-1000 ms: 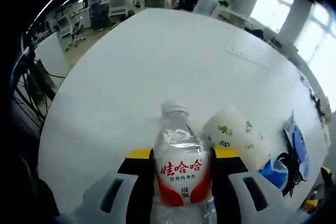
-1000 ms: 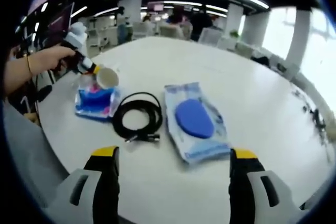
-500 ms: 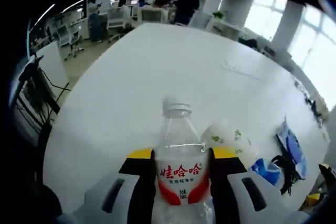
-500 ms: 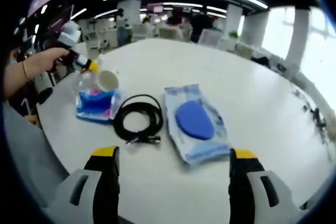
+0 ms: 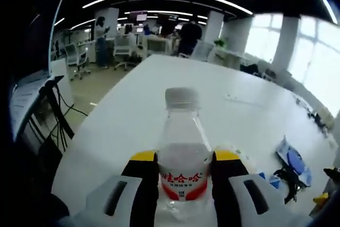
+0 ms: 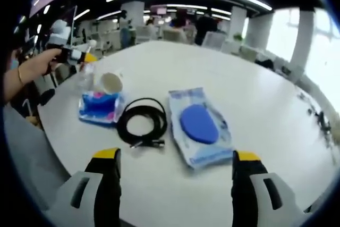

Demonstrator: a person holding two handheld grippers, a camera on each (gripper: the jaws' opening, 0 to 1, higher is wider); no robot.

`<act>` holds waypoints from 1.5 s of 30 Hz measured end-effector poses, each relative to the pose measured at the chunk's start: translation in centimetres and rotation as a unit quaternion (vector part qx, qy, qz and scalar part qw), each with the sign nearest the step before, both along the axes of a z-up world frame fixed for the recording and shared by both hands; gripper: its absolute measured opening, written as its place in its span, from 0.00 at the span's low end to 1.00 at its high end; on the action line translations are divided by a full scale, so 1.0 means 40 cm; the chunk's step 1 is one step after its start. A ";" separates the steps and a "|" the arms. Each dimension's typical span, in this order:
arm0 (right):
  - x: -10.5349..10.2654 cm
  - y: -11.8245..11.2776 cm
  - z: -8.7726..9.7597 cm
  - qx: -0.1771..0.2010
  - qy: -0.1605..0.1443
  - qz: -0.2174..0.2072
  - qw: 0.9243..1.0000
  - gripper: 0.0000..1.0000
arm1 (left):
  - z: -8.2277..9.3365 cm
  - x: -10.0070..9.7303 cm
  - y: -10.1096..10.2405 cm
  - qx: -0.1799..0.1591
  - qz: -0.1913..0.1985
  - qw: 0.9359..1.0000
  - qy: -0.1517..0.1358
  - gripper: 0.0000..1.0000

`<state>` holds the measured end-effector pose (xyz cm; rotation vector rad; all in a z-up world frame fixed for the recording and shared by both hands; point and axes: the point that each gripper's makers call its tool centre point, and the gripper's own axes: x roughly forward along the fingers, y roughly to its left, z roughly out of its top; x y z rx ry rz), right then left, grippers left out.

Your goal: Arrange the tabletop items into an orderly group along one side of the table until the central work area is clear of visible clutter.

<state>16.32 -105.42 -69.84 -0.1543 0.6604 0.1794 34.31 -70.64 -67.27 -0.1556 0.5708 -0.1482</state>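
The left gripper [image 5: 180, 166] is clamping a clear plastic water bottle [image 5: 181, 152] upright above the white table's [image 5: 159, 99] near edge, while the right gripper [image 6: 175, 168] is gaping wide, empty, facing a coiled black cable [image 6: 141, 125].

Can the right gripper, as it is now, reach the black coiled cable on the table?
Probably yes. The right gripper is open and holds nothing, and the black cable lies on bare table ahead of it, with the wipes pack beside, not across, the way.
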 end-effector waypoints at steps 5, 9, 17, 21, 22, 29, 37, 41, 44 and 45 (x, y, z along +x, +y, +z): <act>-0.001 0.004 0.001 0.001 0.000 0.003 1.000 0.84 | 0.007 -0.006 0.001 -0.003 0.000 1.000 -0.022 0.36; -0.001 0.010 0.001 -0.002 0.001 0.009 1.000 0.84 | 0.014 -0.008 0.000 0.014 -0.010 0.999 -0.039 0.35; 0.005 0.042 0.017 0.017 -0.017 0.030 0.999 0.85 | 0.026 0.016 0.015 0.018 -0.004 0.998 -0.052 0.36; 0.001 0.052 0.005 0.013 -0.007 0.039 0.999 0.85 | 0.033 0.034 0.027 0.013 0.003 0.998 -0.061 0.36; 0.000 0.052 0.002 0.011 -0.004 0.040 0.999 0.85 | 0.035 0.039 0.028 0.015 0.002 0.998 -0.065 0.36; -0.002 0.073 0.005 0.012 -0.006 0.057 0.998 0.85 | 0.034 0.076 0.043 0.017 0.009 0.997 -0.073 0.35; 0.001 0.082 0.015 0.031 -0.014 0.060 0.998 0.86 | 0.045 0.123 0.044 0.023 0.005 0.996 -0.084 0.35; 0.004 0.076 0.022 0.047 -0.019 0.050 0.997 0.87 | 0.055 0.150 0.044 0.024 0.007 0.995 -0.095 0.35; 0.007 0.069 0.025 0.053 -0.023 0.045 0.997 0.87 | 0.055 0.161 0.040 0.023 0.004 0.995 -0.099 0.35; 0.007 0.067 0.026 0.055 -0.024 0.043 0.997 0.87 | 0.054 0.166 0.040 0.023 0.003 0.995 -0.100 0.35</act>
